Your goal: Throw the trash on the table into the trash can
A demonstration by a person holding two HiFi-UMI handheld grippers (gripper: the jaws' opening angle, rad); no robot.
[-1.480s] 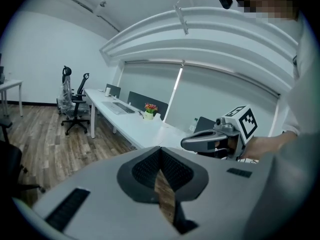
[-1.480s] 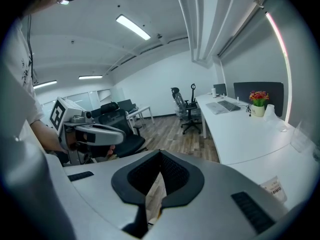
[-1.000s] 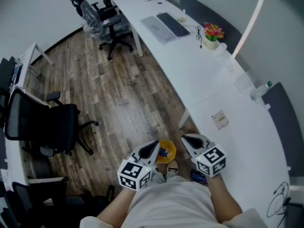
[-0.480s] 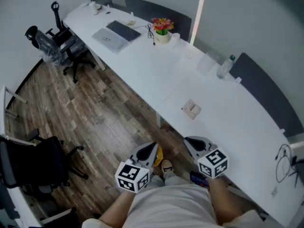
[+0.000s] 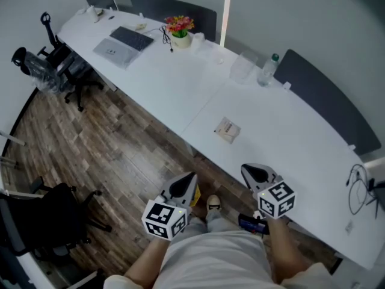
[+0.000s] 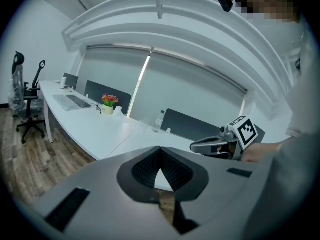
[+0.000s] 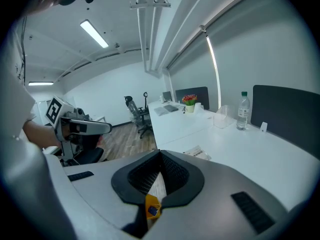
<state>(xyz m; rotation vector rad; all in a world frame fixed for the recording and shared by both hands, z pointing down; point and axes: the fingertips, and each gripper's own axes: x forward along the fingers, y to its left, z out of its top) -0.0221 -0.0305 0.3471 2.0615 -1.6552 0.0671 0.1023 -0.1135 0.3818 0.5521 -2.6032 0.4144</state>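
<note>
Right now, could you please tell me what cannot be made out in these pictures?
- Yellow container: head view, mostly hidden behind the left tongs.
- Paper scrap on the table: print too small in the head and right gripper views.
- Black chair: head view, cut off by the left edge.

The table (image 5: 271,140) had a smooth white top with a faint sheen. The floor (image 5: 102,143) showed matt wood-grain planks, worn grey-brown. The trash (image 5: 227,129) looked like thin printed paper. The bottle (image 5: 267,71) was clear plastic. The left gripper (image 5: 190,176) and right gripper (image 5: 246,168) had matt grey plastic shells and black ribbed pads (image 6: 145,170).
</note>
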